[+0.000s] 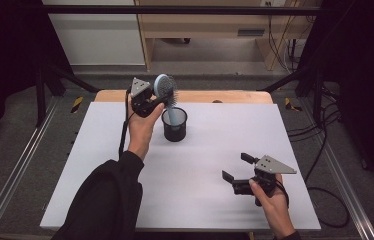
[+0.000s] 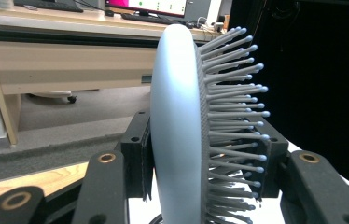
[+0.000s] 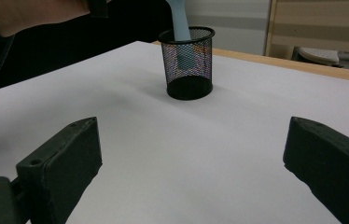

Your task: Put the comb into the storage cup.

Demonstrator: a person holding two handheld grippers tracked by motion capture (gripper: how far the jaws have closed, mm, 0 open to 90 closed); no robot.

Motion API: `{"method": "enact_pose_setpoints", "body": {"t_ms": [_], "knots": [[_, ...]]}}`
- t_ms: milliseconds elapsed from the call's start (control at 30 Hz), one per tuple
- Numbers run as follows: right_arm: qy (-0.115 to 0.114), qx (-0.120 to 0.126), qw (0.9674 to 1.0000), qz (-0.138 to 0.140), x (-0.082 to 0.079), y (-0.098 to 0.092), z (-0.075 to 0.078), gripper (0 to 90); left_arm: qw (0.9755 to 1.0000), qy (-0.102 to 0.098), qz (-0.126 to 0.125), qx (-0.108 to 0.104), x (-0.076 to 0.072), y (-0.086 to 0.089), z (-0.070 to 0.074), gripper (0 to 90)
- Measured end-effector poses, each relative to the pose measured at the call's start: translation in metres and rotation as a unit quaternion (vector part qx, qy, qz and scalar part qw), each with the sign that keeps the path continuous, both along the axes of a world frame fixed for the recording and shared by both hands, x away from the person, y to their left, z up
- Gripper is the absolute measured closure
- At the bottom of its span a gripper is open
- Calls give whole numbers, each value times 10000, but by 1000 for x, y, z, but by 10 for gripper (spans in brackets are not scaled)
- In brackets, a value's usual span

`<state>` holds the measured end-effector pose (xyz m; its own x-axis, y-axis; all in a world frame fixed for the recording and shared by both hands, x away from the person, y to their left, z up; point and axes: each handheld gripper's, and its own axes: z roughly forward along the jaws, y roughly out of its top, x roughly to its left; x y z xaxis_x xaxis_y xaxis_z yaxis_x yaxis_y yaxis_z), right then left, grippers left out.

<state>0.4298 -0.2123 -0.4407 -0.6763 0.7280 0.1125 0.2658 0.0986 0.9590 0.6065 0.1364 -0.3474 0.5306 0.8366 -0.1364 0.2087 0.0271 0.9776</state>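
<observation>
A pale blue hairbrush [image 1: 166, 90] stands head-up with its handle down inside a black mesh cup [image 1: 174, 125] at the table's far middle. My left gripper [image 1: 151, 104] is shut on the brush head; in the left gripper view the brush [image 2: 177, 126] fills the gap between the pads, grey bristles pointing right. My right gripper [image 1: 235, 167] rests near the front right of the table, jaws wide apart with nothing between them. From the right gripper view the cup [image 3: 189, 63] stands ahead with the brush handle [image 3: 179, 28] leaning into it.
A white sheet [image 1: 225, 135] covers the table, with a wooden edge [image 1: 215, 96] showing at the back. Black frame bars and cables flank both sides. A desk and floor lie beyond the table.
</observation>
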Motion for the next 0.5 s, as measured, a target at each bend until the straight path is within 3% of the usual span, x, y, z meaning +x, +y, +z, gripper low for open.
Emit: {"method": "enact_pose_setpoints", "body": {"t_ms": [267, 500], "knots": [[-6, -9, 10000, -1, 0, 0, 0, 47, 9999, -22, -51, 123, -2, -6, -2, 508], [-10, -16, 10000, 6, 0, 0, 0, 47, 9999, 12, -26, 101, -1, -7, -6, 508]]}}
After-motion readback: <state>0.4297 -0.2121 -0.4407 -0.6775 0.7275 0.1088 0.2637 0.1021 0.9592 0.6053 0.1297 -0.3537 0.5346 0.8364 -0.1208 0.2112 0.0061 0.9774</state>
